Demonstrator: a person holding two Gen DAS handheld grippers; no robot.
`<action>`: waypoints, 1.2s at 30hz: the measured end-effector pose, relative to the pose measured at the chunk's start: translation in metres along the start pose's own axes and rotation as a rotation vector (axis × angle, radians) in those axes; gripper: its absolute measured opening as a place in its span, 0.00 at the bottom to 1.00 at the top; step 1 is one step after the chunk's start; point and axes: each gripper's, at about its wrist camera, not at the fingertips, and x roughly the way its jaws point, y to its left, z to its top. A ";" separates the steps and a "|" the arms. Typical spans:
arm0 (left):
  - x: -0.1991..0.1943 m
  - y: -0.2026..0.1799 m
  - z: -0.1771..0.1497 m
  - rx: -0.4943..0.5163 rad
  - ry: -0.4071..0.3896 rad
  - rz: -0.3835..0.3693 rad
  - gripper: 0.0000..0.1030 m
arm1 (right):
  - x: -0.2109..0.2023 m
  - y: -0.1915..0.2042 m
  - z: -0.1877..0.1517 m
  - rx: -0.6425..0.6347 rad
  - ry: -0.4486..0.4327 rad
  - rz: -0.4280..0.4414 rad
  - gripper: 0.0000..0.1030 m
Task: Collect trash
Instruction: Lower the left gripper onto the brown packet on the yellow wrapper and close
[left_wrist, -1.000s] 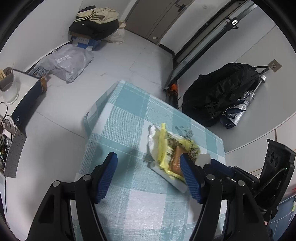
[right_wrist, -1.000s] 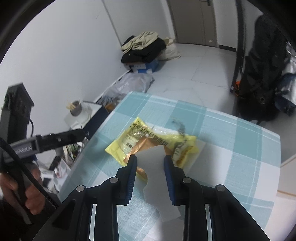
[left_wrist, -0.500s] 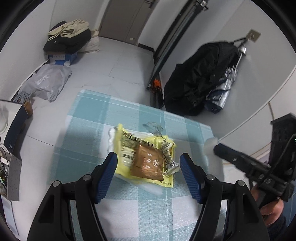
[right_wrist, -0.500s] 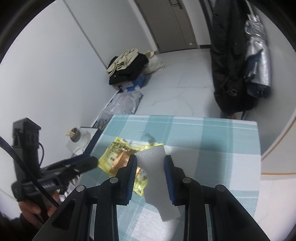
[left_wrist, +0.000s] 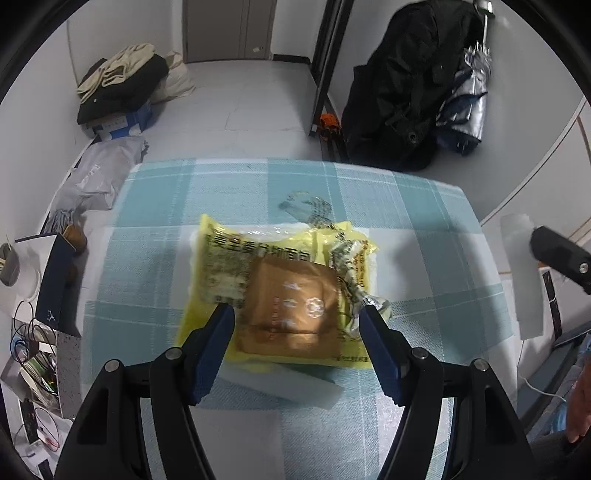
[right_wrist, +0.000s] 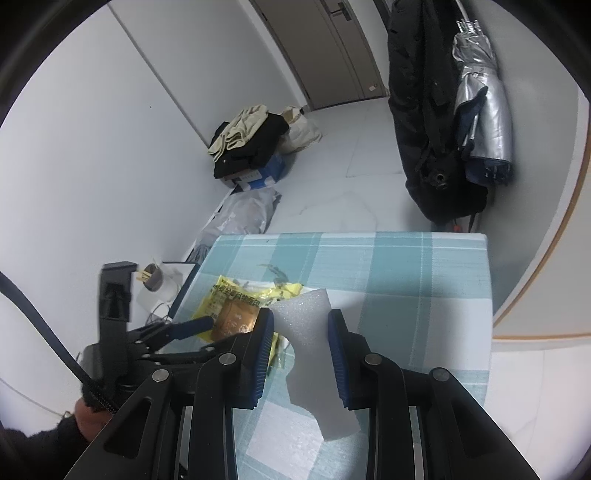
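Left tool (left_wrist: 297, 321): spread wide, empty, over yellow snack wrapper (left_wrist: 280, 280) at frame centre on checked table (left_wrist: 424, 206). Right tool (right_wrist: 300, 332): clenched on white foam piece (right_wrist: 308, 354), lower centre.

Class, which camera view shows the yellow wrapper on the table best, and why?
The left wrist view: the yellow wrapper fills the centre, seen from above, its print and brown packet plain. In the right wrist view it is small, partly hidden behind the white foam piece and both grippers.

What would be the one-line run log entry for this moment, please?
left claw: open, over yellow wrapper | right claw: shut on white foam piece, lifted | table: checked cloth
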 end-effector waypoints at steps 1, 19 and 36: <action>0.003 -0.001 0.000 0.002 0.009 0.008 0.64 | -0.002 -0.002 0.000 0.003 -0.002 0.001 0.28; 0.019 -0.008 0.002 0.013 0.038 0.082 0.56 | -0.025 -0.022 -0.005 0.034 -0.024 -0.004 0.28; 0.007 0.005 0.002 -0.032 0.013 -0.025 0.39 | -0.015 -0.014 -0.006 0.015 -0.009 -0.039 0.28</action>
